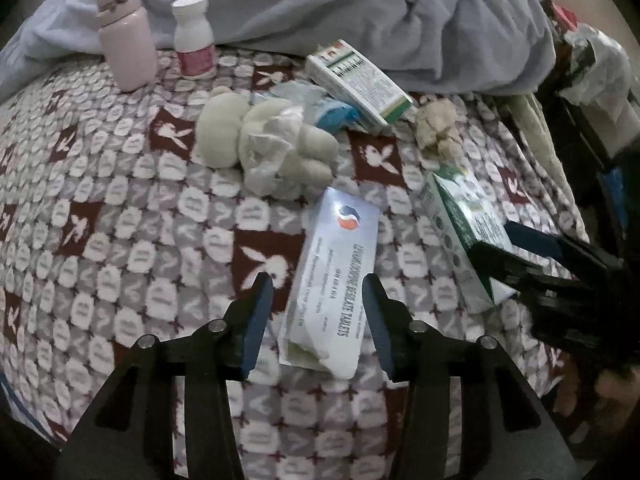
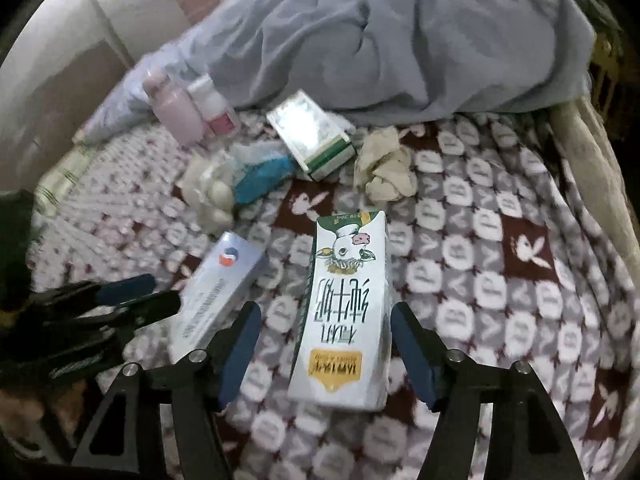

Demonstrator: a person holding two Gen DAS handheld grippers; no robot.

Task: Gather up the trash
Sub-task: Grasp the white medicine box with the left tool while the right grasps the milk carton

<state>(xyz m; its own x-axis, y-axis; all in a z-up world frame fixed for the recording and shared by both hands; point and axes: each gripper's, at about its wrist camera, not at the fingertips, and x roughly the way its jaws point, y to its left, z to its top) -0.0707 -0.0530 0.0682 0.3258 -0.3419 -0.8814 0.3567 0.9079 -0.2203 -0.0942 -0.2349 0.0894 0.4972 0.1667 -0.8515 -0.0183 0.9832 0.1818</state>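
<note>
On the rabbit-patterned bedspread (image 1: 100, 208) lies a pale blue tablet box (image 1: 336, 264). My left gripper (image 1: 317, 284) is open and straddles the box's near half; its left pad stands clear of the box. A green-and-white milk carton (image 2: 348, 308) with a cow picture lies flat between the fingers of my right gripper (image 2: 326, 312), which is open with gaps on both sides. The left wrist view shows the right gripper (image 1: 494, 240) at the carton (image 1: 464, 228). The right wrist view shows the left gripper (image 2: 164, 292) beside the tablet box (image 2: 220, 284).
Further back lie a crumpled tissue (image 1: 436, 124), a green-white medicine box (image 1: 356, 80), a blue wrapper (image 1: 336, 114) and a white soft lump under clear plastic (image 1: 264, 140). A pink flask (image 1: 126, 40) and a white pill bottle (image 1: 194, 36) stand by the grey-blue quilt (image 1: 360, 8).
</note>
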